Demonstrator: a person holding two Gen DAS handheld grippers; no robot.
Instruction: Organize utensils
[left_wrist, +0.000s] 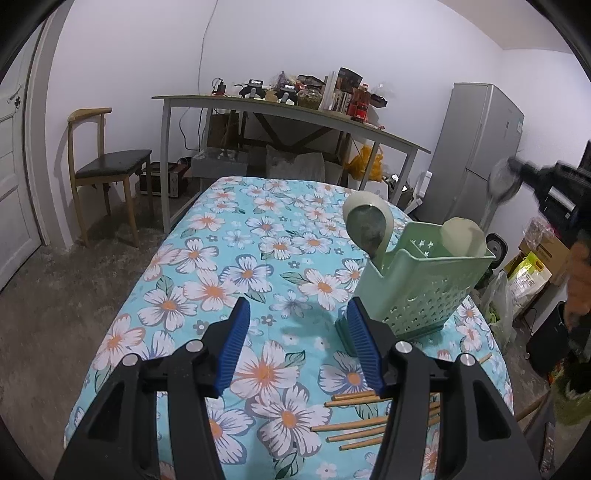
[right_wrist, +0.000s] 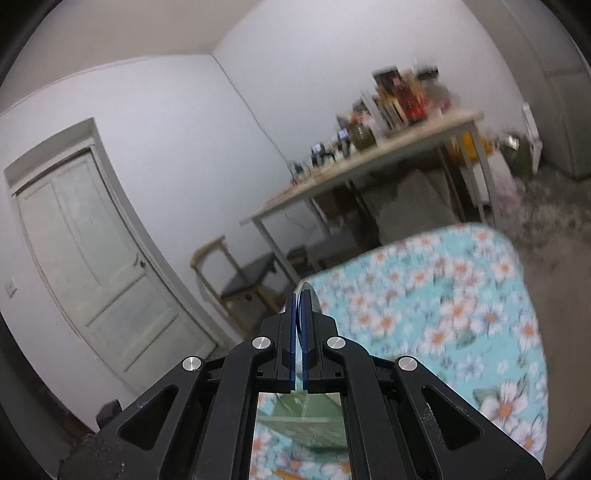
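Left gripper (left_wrist: 299, 343) hangs w/ jaws apart, nothing between them. Chopsticks (left_wrist: 364, 424) lie loose on the cloth at its 4 o'clock, not yet sorted. Green holder (left_wrist: 417, 288) at 1 o'clock already has two spoons (left_wrist: 369, 225). Far at 2 o'clock the right gripper (right_wrist: 300, 299), clenched on a thin metal utensil (right_wrist: 312, 295). Job looks approx. half done. Utensil type unclear, blurred; holder base partly hidden.

A lived-in home room, part kitchen, part storeroom. A flowered cloth (left_wrist: 229, 258) covers the near desk (left_wrist: 110, 354). At twelve o'clock a long table (left_wrist: 295, 110) holds jars, bottles and boxes. A wooden chair (left_wrist: 107, 162) and panelled door (left_wrist: 14, 177) stand at ten o'clock, a grey fridge (left_wrist: 476, 147) at two o'clock, on bare concrete floor (left_wrist: 55, 280).
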